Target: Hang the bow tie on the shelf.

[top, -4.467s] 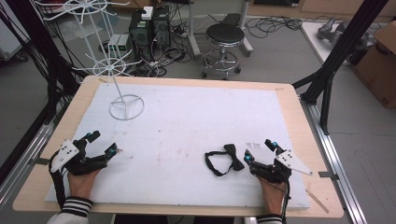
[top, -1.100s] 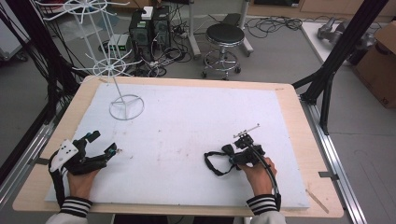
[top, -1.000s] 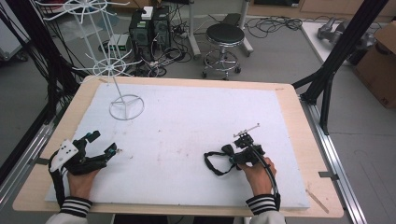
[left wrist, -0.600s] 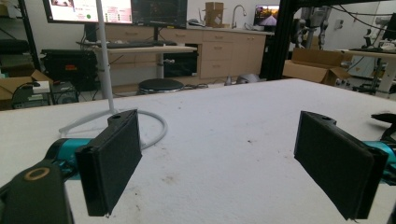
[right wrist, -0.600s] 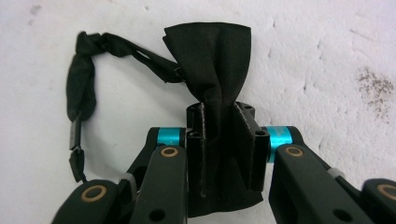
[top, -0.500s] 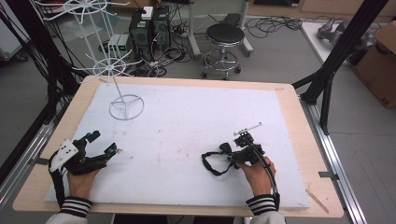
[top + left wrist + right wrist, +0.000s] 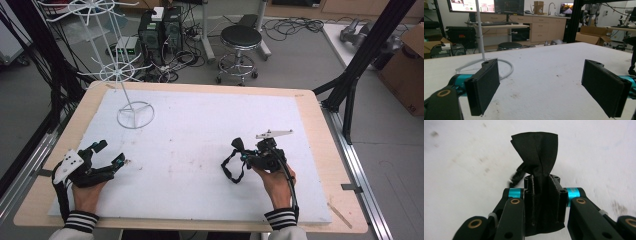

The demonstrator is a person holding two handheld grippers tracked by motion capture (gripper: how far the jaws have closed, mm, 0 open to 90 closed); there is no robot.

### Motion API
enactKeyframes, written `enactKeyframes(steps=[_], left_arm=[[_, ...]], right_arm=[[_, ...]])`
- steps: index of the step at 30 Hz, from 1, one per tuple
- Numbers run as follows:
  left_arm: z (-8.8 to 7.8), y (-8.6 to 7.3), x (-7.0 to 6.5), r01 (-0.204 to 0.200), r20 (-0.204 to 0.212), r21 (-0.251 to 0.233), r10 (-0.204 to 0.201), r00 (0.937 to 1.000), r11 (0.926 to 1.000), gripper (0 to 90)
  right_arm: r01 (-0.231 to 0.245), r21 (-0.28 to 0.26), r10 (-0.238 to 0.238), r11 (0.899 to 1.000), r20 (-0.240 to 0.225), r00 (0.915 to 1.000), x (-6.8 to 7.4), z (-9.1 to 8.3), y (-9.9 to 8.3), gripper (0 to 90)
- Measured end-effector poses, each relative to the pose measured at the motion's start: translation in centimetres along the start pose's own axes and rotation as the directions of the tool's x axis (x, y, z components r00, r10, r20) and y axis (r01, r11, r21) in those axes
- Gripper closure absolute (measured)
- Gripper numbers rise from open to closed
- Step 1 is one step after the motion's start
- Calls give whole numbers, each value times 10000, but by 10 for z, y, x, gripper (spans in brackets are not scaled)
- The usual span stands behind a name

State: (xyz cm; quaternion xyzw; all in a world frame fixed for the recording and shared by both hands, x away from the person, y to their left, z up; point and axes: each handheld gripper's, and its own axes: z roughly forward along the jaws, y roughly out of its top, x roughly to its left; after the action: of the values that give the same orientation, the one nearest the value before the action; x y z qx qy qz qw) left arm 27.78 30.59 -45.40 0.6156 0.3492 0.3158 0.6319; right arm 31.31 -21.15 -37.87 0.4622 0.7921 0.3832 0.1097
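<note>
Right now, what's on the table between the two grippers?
Nothing: the high view shows bare white table between the left gripper and the right gripper holding the bow tie.

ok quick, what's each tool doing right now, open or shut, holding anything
Left tool: open, jaws wide apart, nothing between them.
Right tool: shut on the black bow tie, pinching its folded fabric.

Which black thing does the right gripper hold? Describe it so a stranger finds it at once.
On the white table top, look to the near right, where a hand holds the right gripper. Pinched in its shut jaws is a black bow tie, its strap looping onto the table. It is the soft fabric thing, unlike the white wire stand at the far left.
</note>
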Motion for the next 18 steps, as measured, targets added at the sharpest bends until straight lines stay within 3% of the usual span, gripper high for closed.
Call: enactKeyframes(steps=[3,5,11,14,18], left_arm=[[0,0,0,11,-6,-5,-11,10000,10000,151],[0,0,0,-21,-1,21,21,10000,10000,151],[0,0,0,-20,-1,19,20,10000,10000,151],[0,0,0,-16,-1,16,16,10000,10000,151],[0,0,0,2,-7,3,-2,10000,10000,151]], right_arm=[[528,-750,-531,9958,-31,9986,5,-5,4,762],[767,-1396,-800,9872,-186,9966,8,-8,7,762],[1657,-2999,-1826,9395,-288,9828,15,-13,14,766],[1781,-3523,-2054,9188,-413,9778,20,-13,19,767],[1762,-3990,-2173,8998,-598,9743,25,-12,27,767]])
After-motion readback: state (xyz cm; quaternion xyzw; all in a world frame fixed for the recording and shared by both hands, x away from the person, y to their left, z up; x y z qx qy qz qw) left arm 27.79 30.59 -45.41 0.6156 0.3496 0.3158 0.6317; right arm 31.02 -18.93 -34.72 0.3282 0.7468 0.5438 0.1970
